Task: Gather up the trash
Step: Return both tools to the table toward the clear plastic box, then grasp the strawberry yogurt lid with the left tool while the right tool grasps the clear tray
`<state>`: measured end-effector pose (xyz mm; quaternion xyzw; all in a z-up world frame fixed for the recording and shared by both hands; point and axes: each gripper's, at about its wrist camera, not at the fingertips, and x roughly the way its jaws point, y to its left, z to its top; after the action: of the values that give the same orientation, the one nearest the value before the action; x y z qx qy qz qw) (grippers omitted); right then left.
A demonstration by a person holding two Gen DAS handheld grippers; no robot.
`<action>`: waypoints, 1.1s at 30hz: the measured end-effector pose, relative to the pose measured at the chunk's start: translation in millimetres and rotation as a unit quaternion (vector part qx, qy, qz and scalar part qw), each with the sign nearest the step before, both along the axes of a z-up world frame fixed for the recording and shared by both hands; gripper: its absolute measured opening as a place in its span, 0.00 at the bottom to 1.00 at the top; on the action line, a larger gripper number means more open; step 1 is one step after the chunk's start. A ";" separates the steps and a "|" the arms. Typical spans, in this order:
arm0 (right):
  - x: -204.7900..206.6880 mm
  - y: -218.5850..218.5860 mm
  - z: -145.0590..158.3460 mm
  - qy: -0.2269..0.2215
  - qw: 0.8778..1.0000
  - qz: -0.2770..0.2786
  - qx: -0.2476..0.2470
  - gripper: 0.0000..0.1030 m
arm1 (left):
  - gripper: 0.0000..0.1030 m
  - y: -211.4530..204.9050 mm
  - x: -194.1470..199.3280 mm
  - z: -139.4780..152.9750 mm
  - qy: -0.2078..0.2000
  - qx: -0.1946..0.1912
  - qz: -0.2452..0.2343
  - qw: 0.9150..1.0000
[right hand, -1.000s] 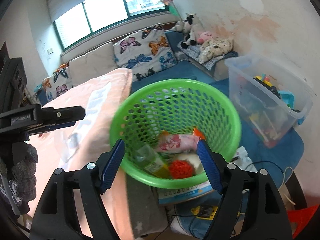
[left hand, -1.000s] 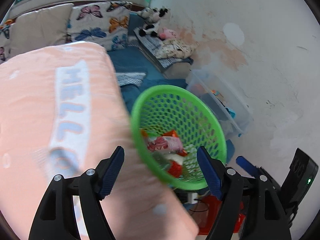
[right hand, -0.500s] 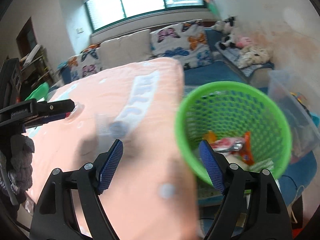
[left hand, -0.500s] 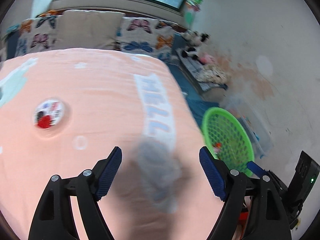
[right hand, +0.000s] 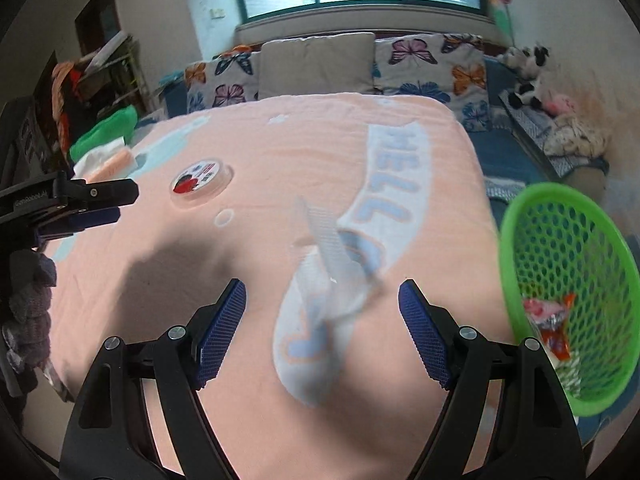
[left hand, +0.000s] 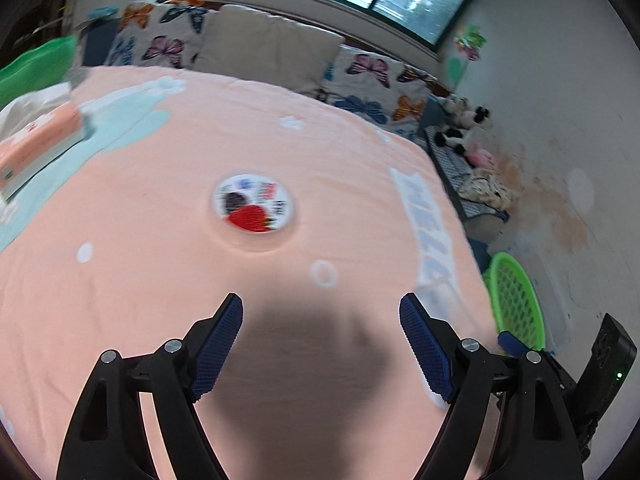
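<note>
Left wrist view: a second ago the green basket filled the middle of this picture; now the pink blanket (left hand: 168, 320) does, and the basket (left hand: 516, 300) sits small at the far right edge, off the bed. The left gripper (left hand: 320, 344) has just been opening a little and stands wide apart with nothing between its pads. Straight ahead lies a round lid (left hand: 253, 207) (white with a red print, blurred), pressed slightly into the blanket. It looks like the next piece of trash.

Right wrist view: the right gripper (right hand: 322, 330) has turned away from the basket (right hand: 568, 300) too, which now hangs at the right with wrappers (right hand: 552, 324) already inside. Its jaws are spread and empty. The lid (right hand: 199, 178) lies far left, near the left gripper's tip. So one drop seems done and a fresh pickup is starting.
</note>
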<state>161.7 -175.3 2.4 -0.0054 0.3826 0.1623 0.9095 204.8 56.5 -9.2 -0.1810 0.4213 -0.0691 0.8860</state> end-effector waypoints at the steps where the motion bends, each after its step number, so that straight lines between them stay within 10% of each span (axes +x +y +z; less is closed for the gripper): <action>1: 2.0 3.7 0.1 -0.002 1.000 0.005 0.001 0.76 | 0.76 4.1 -1.1 -2.3 0.002 -0.002 0.004 1.000; 17: 38.2 15.2 -16.6 0.015 0.999 0.038 -0.007 0.77 | 0.76 29.6 7.3 -21.8 0.023 -0.014 0.026 0.999; 33: 62.1 10.6 -39.1 0.034 0.996 0.057 -0.053 0.78 | 0.80 18.1 41.7 -33.1 0.029 0.062 0.005 0.998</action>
<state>223.8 -164.7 -36.6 -0.0703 0.4204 0.1933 0.8837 246.6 74.5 -42.3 -0.1299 0.4496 -0.0336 0.8831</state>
